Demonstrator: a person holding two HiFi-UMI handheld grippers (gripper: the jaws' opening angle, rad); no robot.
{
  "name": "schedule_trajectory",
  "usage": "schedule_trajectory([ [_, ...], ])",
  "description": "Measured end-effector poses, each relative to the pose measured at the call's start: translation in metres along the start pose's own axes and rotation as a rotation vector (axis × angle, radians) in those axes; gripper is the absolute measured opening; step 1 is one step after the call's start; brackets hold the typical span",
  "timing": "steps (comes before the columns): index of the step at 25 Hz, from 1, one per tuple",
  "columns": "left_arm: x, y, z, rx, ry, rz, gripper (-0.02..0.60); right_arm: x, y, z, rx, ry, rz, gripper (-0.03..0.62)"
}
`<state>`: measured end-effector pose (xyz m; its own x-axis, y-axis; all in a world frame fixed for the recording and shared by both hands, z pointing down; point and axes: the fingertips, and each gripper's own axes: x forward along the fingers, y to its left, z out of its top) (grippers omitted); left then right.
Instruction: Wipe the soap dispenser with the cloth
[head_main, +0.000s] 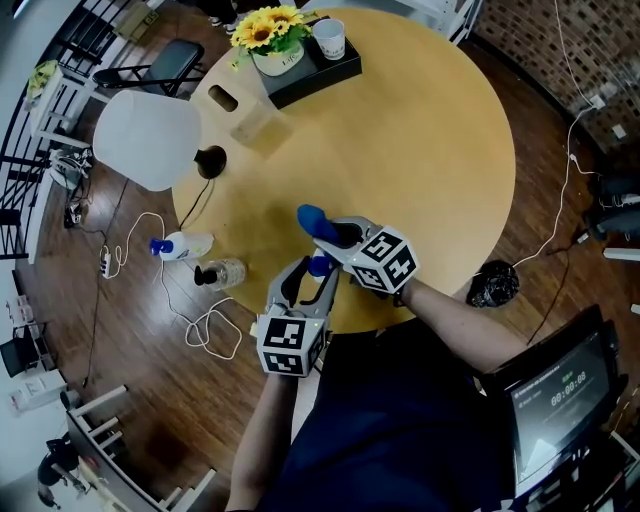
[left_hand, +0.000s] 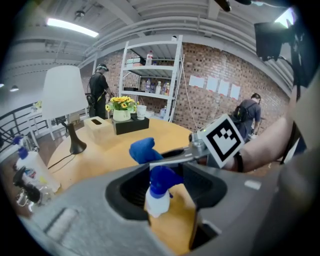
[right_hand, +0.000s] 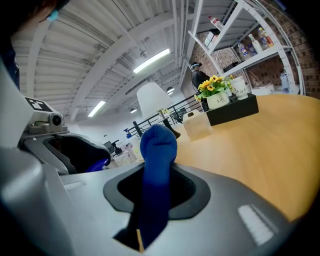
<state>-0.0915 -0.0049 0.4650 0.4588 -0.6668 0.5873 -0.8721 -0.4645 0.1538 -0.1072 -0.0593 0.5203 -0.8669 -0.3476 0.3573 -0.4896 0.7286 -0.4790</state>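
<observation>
Head view: a person stands at the near edge of a round wooden table (head_main: 430, 150) with a gripper in each hand. The left gripper (head_main: 314, 284) points away from the body, and the dispenser (head_main: 319, 265) sits between its jaws, over the table's near edge. The right gripper (head_main: 330, 236) comes in from the right with a blue cloth (head_main: 311, 217) bunched at its tip, just beyond the dispenser's blue head. I cannot tell whether the two touch. Across the table are a white lamp (head_main: 148, 138), a tissue box (head_main: 250, 116) and a black tray (head_main: 318, 72) carrying sunflowers (head_main: 268, 27) and a cup (head_main: 329, 38). Two bottles (head_main: 186, 245) lie on the floor to the left, among white cables.

Left gripper view: its jaws are closed on the dispenser, whose white body and blue pump head stand upright between them above the wood. The right gripper's jaws cross just over the pump head, with the cloth sticking out past them to the left.

Right gripper view: its jaws are clamped tight on the cloth, which rises from them as a rounded blue wad. The left gripper is close on the left, a bit of blue showing in its jaws.
</observation>
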Motion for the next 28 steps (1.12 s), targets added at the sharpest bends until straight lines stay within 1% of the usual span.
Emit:
schedule_trajectory([
  [2,0.000,0.000,0.001,-0.002,0.001,-0.003,0.208,-0.001,-0.007,-0.001,-0.001,-0.003,-0.022,0.109],
  [3,0.001,-0.001,0.001,-0.002,0.002,-0.004,0.209,-0.002,-0.014,-0.003,-0.007,0.007,-0.046,0.109],
  [6,0.002,-0.002,0.001,-0.003,0.003,-0.009,0.209,-0.008,-0.043,-0.024,-0.023,0.080,-0.152,0.109],
  [8,0.003,-0.004,0.000,-0.002,0.006,-0.012,0.209,-0.017,-0.057,-0.029,0.036,0.071,-0.183,0.109],
  [10,0.003,-0.004,0.000,-0.004,0.005,-0.015,0.209,-0.026,-0.060,-0.016,0.104,0.009,-0.172,0.109],
  [12,0.003,-0.003,0.000,-0.006,0.005,-0.016,0.209,-0.030,-0.048,0.008,0.134,-0.060,-0.107,0.110],
  [14,0.003,-0.002,0.000,-0.006,0.005,-0.017,0.209,-0.026,-0.025,0.030,0.129,-0.099,0.010,0.110],
  [15,0.003,-0.002,-0.001,-0.007,0.004,-0.018,0.210,-0.023,-0.011,0.036,0.119,-0.101,0.076,0.110],
  [17,0.004,-0.001,-0.001,-0.010,0.003,-0.023,0.210,-0.014,0.011,0.038,0.096,-0.071,0.187,0.110],
  [18,0.004,-0.001,-0.001,-0.012,0.003,-0.025,0.210,-0.009,0.018,0.033,0.084,-0.046,0.221,0.110],
  [20,0.004,-0.001,-0.002,-0.014,0.004,-0.030,0.209,-0.001,0.022,0.021,0.065,0.002,0.242,0.110],
  [22,0.004,-0.001,-0.002,-0.017,0.006,-0.034,0.210,0.002,0.019,0.012,0.051,0.024,0.221,0.110],
  [24,0.004,-0.002,-0.001,-0.019,0.005,-0.037,0.210,0.003,0.010,0.006,0.040,0.027,0.172,0.109],
  [26,0.004,-0.001,0.000,-0.024,0.002,-0.037,0.210,0.002,-0.008,-0.001,0.070,0.023,0.099,0.107],
  [28,0.005,-0.002,-0.001,-0.034,0.001,-0.042,0.212,-0.001,-0.034,-0.015,0.106,0.054,-0.006,0.107],
])
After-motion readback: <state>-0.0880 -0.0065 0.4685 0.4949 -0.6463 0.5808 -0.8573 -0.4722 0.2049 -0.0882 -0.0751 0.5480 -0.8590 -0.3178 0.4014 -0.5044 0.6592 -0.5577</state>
